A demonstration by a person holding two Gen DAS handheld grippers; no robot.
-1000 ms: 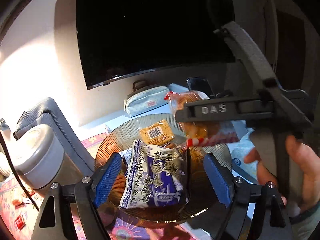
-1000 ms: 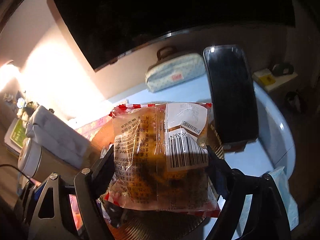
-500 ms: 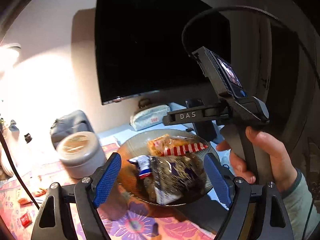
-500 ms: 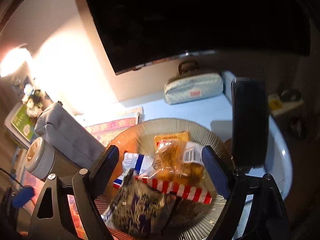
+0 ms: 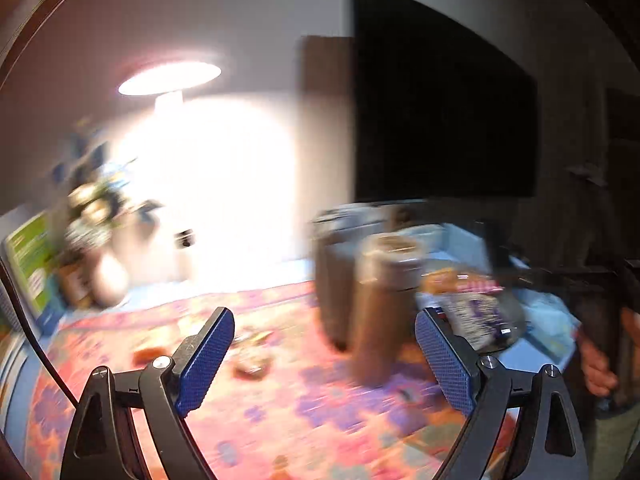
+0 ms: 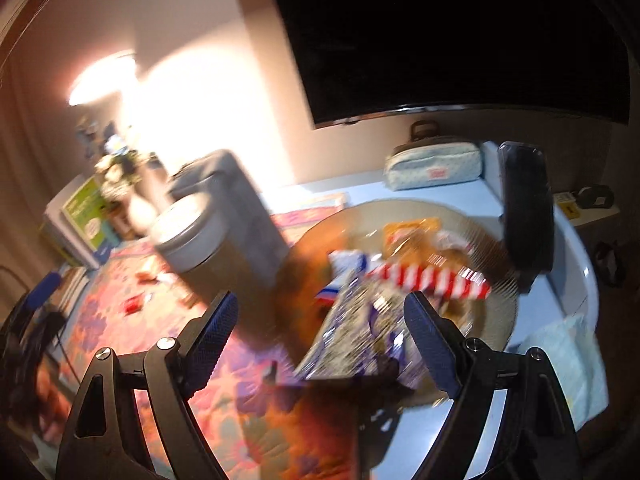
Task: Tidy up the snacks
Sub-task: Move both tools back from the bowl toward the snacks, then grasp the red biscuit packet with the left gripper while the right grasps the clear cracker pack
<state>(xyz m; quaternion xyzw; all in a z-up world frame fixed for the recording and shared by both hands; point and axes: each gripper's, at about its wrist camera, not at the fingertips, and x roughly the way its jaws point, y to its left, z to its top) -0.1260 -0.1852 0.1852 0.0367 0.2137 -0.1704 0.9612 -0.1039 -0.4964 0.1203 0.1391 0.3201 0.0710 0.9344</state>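
Both my tongs hang apart and empty: left gripper (image 5: 322,360) faces the floral cloth (image 5: 280,420) where small loose snacks (image 5: 250,368) lie; right gripper (image 6: 320,340) hovers near the glass plate (image 6: 496,320), which gathers the striped snack packet (image 6: 428,280) and purple packet (image 6: 360,332).

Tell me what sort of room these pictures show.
Probably a living room or bedroom at home: a large dark screen hangs on the wall over a table spread with a flowered cloth, a lit lamp stands by, and a glass plate holds snack packets.
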